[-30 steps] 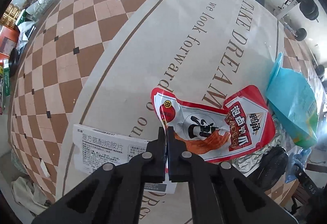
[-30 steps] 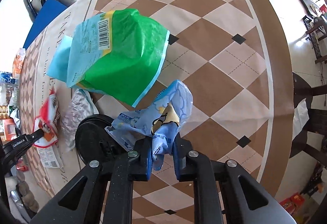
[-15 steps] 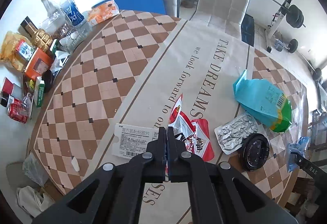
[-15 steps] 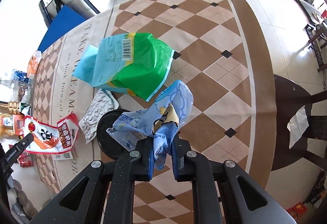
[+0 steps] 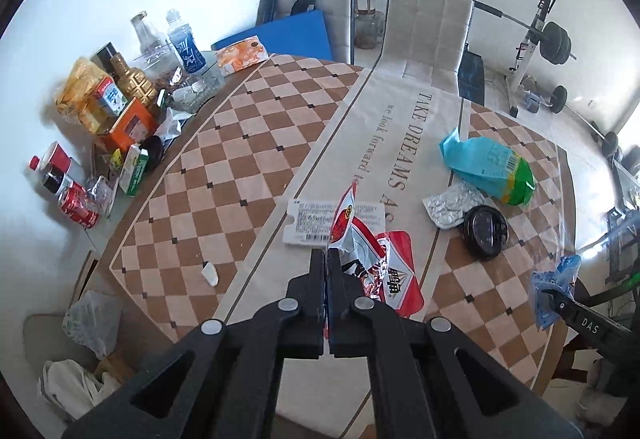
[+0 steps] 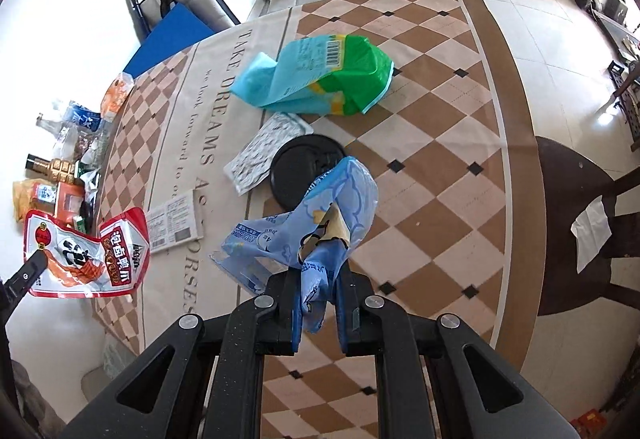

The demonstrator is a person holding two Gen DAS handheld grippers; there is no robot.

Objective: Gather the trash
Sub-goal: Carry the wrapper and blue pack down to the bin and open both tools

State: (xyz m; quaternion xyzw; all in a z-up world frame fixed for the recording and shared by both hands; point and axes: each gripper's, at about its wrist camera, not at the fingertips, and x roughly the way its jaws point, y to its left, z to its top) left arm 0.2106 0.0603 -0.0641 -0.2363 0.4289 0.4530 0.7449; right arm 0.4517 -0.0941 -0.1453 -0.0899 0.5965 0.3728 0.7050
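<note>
My left gripper (image 5: 327,259) is shut on a red and white snack wrapper (image 5: 376,259), which hangs from its tips well above the table. From the right wrist the same red wrapper (image 6: 86,255) shows at the far left, held by the left gripper (image 6: 38,259). My right gripper (image 6: 316,275) is shut on a crumpled light blue wrapper (image 6: 320,223), also lifted clear of the table; in the left wrist view this blue wrapper (image 5: 554,285) appears at the right edge. On the table lie a teal and green bag (image 6: 320,79), a foil blister pack (image 6: 266,151), a black lid (image 6: 304,171) and a printed leaflet (image 6: 174,225).
The round table has a checkered cloth (image 5: 224,175) with a lettered runner. Bottles, cans and boxes (image 5: 120,107) crowd its far left edge. White chairs (image 5: 428,35) stand behind it, a dark wooden chair (image 6: 576,223) to the right. Bags (image 5: 84,359) lie on the floor, gym weights (image 5: 554,43) beyond.
Both grippers have risen away from the table, each carrying its wrapper. The red wrapper left the runner and now dangles in the air. More of the room shows in both views.
</note>
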